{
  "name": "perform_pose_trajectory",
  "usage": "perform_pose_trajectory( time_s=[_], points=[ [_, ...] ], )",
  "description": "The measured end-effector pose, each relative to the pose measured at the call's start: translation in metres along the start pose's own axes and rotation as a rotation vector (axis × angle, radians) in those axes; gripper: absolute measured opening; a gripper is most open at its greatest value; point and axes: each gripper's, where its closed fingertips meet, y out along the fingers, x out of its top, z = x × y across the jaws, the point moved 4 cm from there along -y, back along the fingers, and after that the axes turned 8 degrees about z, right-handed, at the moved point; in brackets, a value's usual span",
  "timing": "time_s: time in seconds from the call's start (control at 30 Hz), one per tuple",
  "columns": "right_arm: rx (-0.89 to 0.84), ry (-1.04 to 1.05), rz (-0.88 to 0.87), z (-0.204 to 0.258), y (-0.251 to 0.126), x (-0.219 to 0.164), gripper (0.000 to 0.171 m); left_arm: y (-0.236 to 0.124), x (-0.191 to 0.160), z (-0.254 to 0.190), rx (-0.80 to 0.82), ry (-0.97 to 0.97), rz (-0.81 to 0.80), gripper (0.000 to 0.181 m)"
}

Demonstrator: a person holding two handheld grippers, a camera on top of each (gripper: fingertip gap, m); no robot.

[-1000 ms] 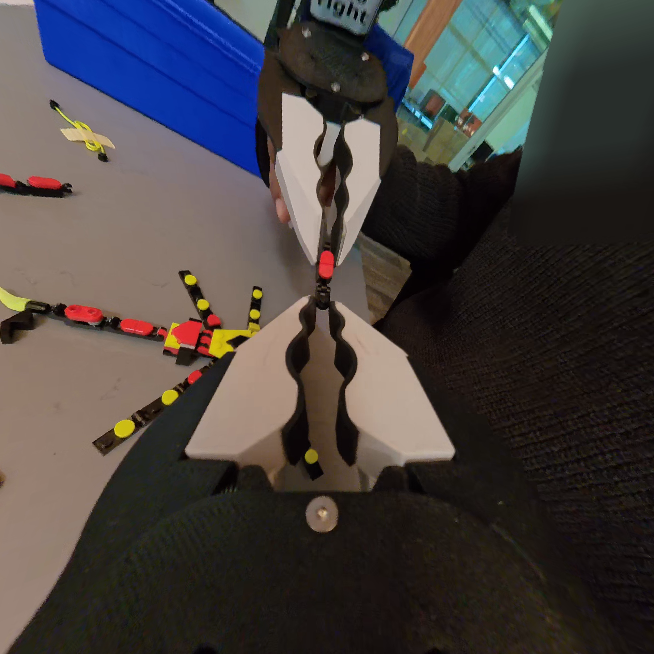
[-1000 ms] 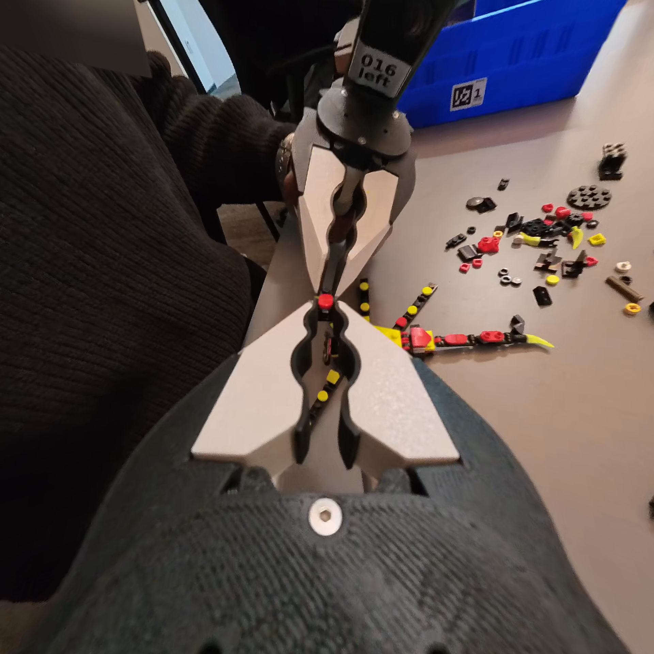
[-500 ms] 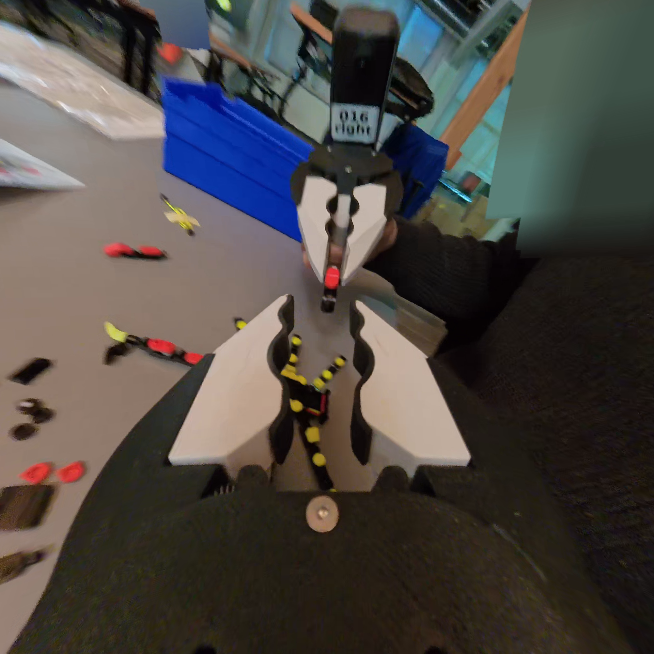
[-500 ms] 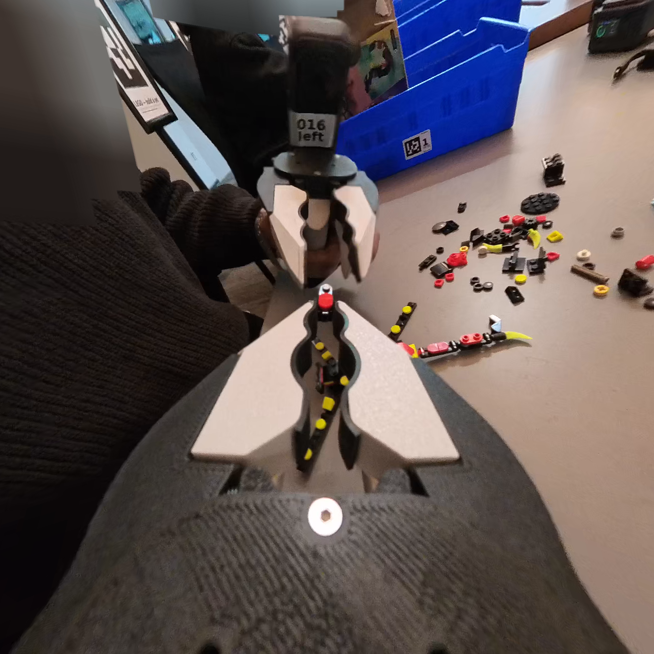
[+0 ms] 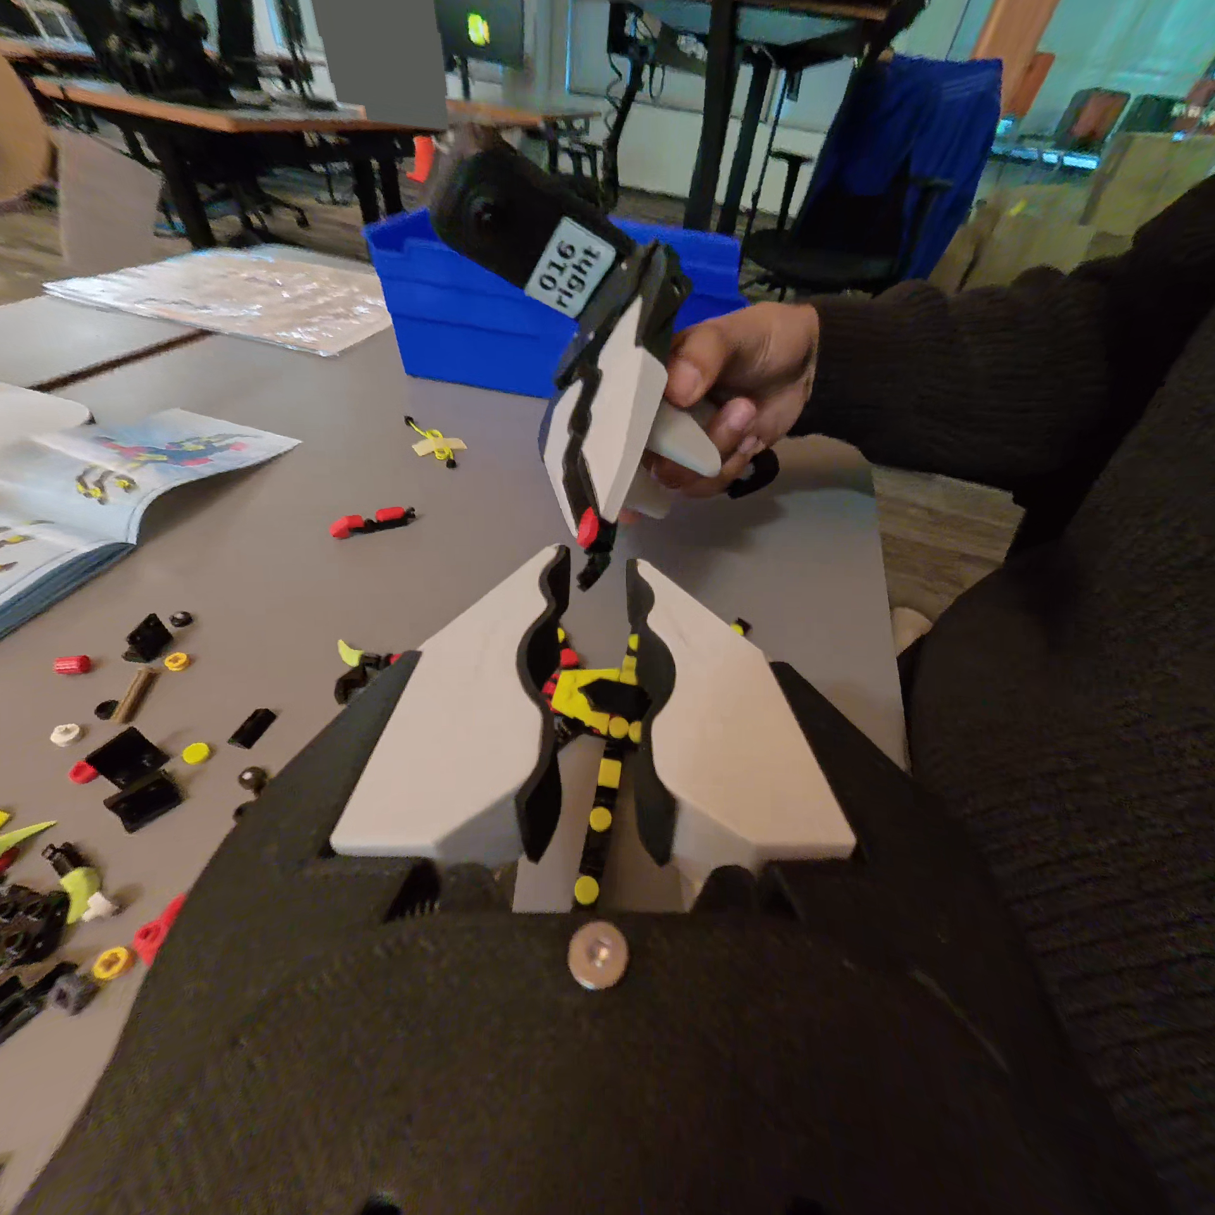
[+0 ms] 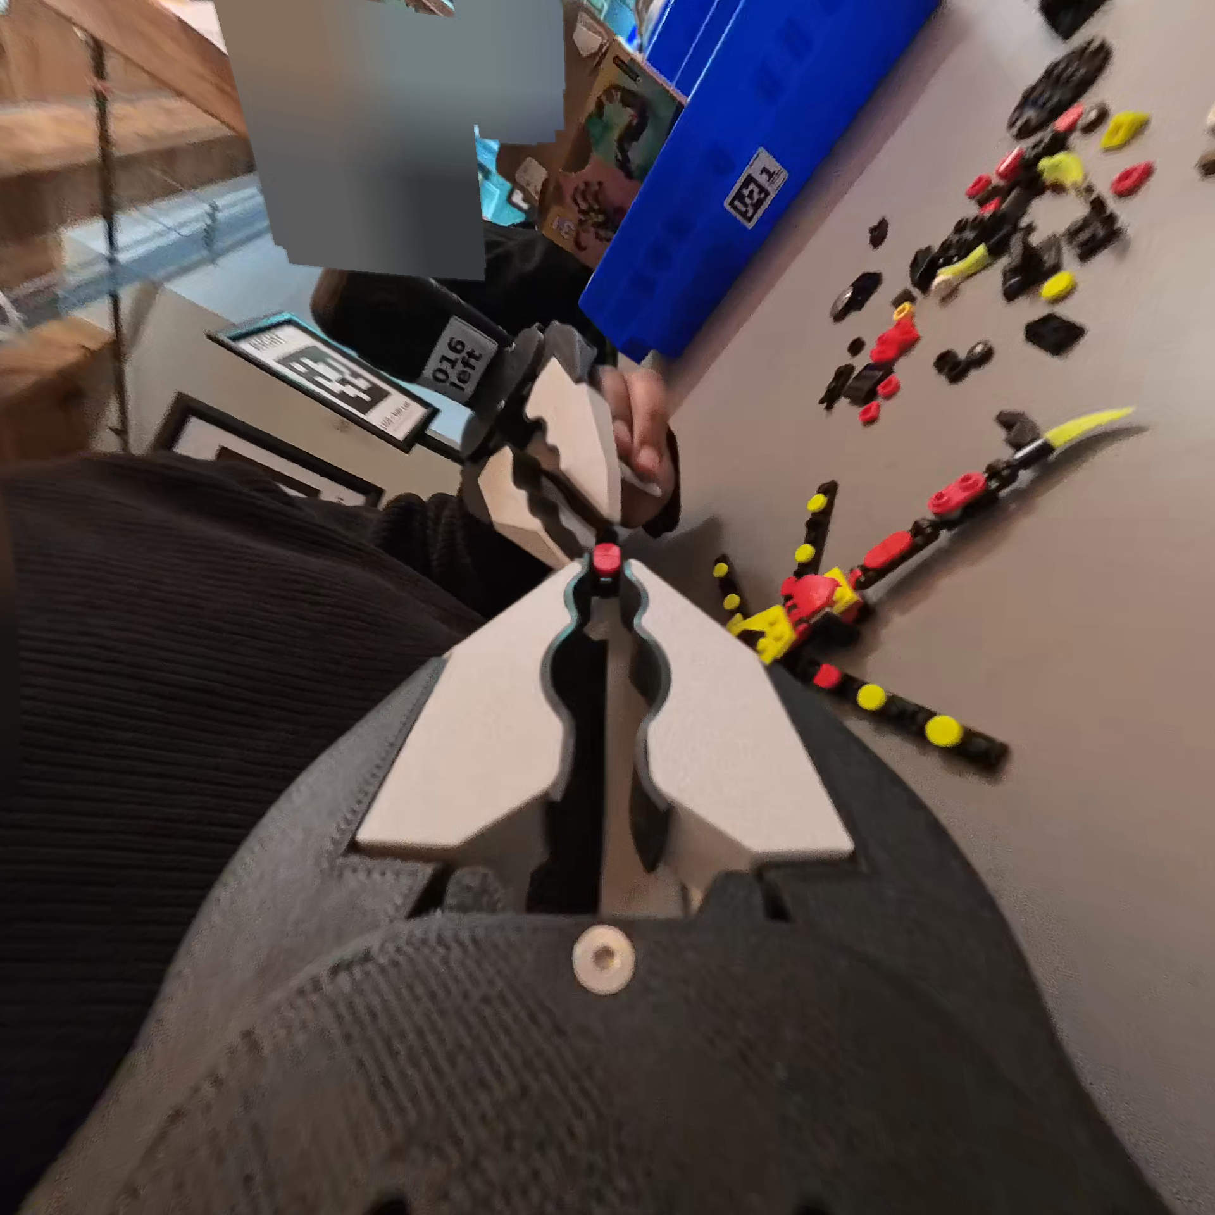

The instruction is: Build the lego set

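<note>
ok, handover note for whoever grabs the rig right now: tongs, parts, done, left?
Right tongs: shut on a small red-and-black leg piece, held above the table.
Left tongs: open, empty, just under that piece.
Spider-like model: flat on the table beside the right tongs, several black legs with yellow studs and one clawed leg on.
Loose parts lie near the blue bin; manual lies open.
Left: probably fit the held piece to the model, then work through the loose parts.
</note>
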Motion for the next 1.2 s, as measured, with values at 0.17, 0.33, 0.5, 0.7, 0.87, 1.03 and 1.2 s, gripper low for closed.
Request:
perform_pose_trajectory(
  time_s=[0.17,0.33,0.5,0.7,0.87,1.03,1.2],
  points=[
    [0.044,0.063,-0.004,0.0003,0.0030,-0.0018,0.005,0.0038,-0.0068,0.0002,0.000,0.001,0.047,0.004],
    [0.071,0.106,-0.042,-0.0004,0.0015,0.0007,0.005,0.0013,-0.0048,0.0023,0.003,-0.005,0.030,0.002],
    [0.048,0.110,-0.043,-0.0031,0.0009,0.0005,0.005,0.0006,-0.0012,0.0022,0.009,-0.007,0.017,0.001],
    [0.067,0.125,-0.061,-0.0016,-0.0024,0.0027,0.005,0.0010,-0.0050,0.0039,0.008,-0.010,0.027,0.001],
    [0.092,0.169,-0.061,-0.0024,-0.0011,0.0013,0.005,0.0009,-0.0037,0.0027,-0.009,-0.020,0.011,0.001],
    [0.137,0.216,-0.069,-0.0023,0.0003,0.0006,0.005,0.0006,-0.0031,0.0030,-0.014,-0.030,0.005,0.001],
    [0.150,0.231,-0.068,-0.0021,0.0010,-0.0001,0.005,0.0009,-0.0034,0.0021,-0.015,-0.017,0.004,0.001]
  ],
)
